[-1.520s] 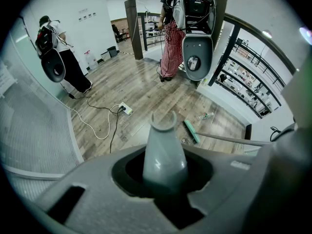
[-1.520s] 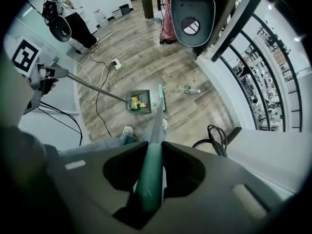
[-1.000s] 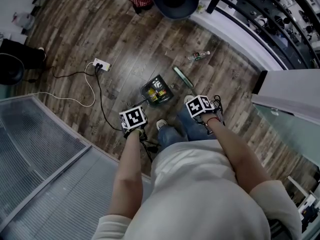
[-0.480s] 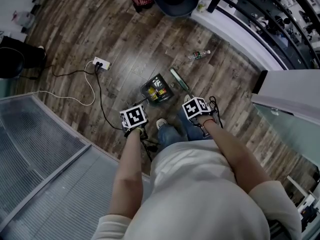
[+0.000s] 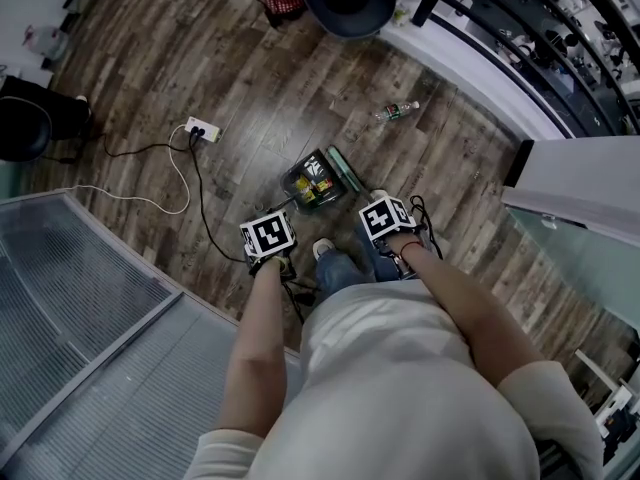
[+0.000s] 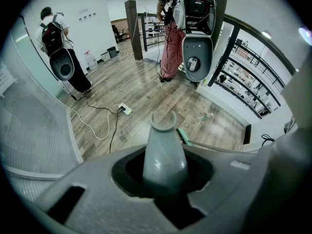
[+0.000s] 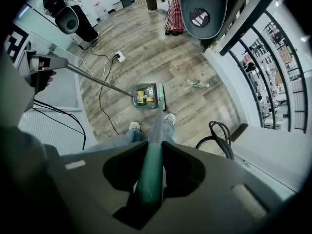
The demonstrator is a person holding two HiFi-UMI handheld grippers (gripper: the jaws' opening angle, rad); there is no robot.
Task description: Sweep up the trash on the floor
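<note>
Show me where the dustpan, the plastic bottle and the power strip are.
dustpan (image 5: pixel 290 180), head view, its dark left rim.
plastic bottle (image 5: pixel 398 111), head view, middle of its body.
power strip (image 5: pixel 202 128), head view, its white casing.

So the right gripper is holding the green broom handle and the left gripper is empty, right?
No. The left gripper is not empty: the left gripper view shows its jaws shut on the grey plastic dustpan handle. The right gripper does hold the green broom handle.
</note>
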